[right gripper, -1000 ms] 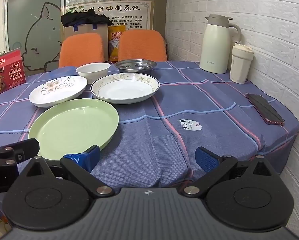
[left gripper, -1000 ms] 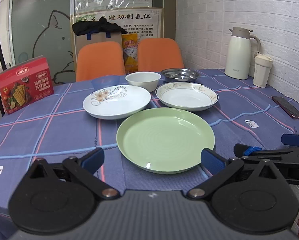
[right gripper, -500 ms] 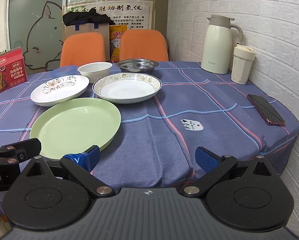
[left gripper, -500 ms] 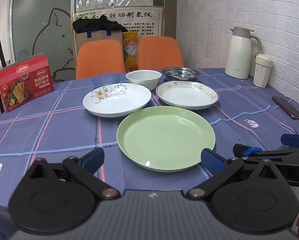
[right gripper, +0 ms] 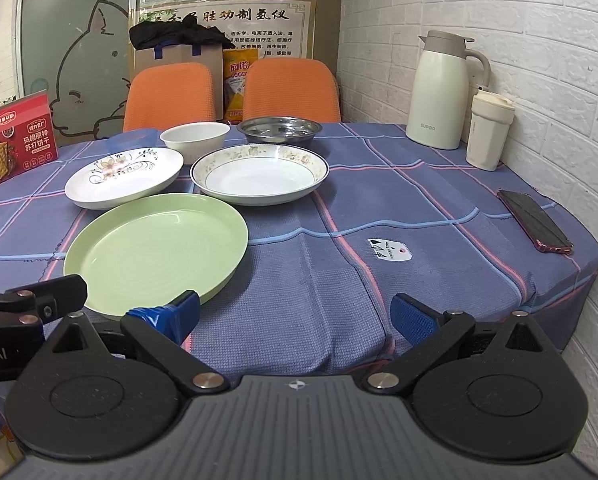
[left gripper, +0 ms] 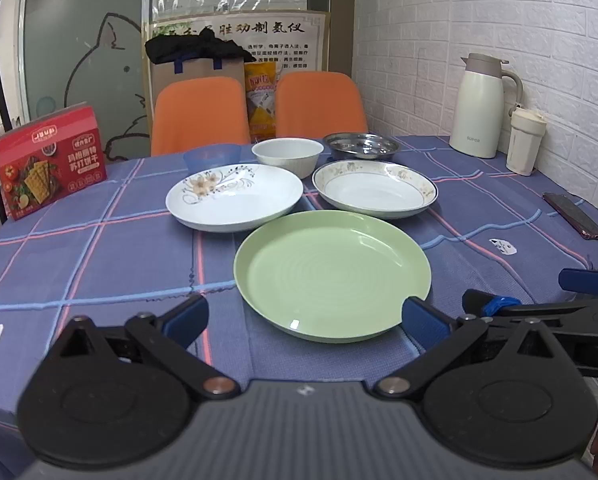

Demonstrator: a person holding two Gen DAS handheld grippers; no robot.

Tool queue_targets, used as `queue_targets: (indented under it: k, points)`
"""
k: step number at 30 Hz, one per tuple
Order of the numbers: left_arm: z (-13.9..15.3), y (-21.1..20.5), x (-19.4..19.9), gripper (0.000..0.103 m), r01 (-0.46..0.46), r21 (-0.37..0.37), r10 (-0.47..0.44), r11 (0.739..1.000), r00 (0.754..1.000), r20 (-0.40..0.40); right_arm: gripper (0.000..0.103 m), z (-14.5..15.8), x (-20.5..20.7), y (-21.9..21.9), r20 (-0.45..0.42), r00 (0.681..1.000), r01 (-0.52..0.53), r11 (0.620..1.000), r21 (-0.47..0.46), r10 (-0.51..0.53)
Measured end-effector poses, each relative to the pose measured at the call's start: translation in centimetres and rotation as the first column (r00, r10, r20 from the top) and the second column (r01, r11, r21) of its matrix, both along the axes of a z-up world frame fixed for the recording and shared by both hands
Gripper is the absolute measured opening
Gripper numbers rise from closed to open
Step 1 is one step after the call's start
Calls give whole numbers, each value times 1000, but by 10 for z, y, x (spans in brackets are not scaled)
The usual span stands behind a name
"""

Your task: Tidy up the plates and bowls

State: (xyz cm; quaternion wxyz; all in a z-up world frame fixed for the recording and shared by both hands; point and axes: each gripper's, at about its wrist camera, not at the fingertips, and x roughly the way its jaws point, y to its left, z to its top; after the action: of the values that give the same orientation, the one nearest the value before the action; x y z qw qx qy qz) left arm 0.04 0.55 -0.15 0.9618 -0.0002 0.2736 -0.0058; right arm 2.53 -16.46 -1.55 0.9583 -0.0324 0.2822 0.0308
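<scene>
Both grippers were held wide open, empty. Green plate (left gripper: 333, 274) lay just beyond left gripper (left gripper: 305, 316), left of right gripper (right gripper: 295, 312).

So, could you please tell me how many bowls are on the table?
3: a blue bowl back left, a white bowl back centre, and a steel bowl back right, all behind the plates. None seems hidden.

White brick wall (left gripper: 499, 20) on the right, frosted glass panel with a cat outline (left gripper: 83, 64) far left, two orange chairs (left gripper: 199, 112) behind the desk with blue plaid cloth (right gripper: 379, 240), posters (left gripper: 235, 32) on the far wall
</scene>
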Motion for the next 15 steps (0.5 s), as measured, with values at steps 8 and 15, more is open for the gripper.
queue_targets:
  k: [8,15]
  points:
    - [0,2,1,103,-2,-4,2,1000,1000,-4,90,0,1,2,-2,1000,-3,1000,-5,3]
    - [-1,4,2,103,-3,-7,3,1000,1000,-8,90,0,1,3,-3,1000,-5,1000,-7,5]
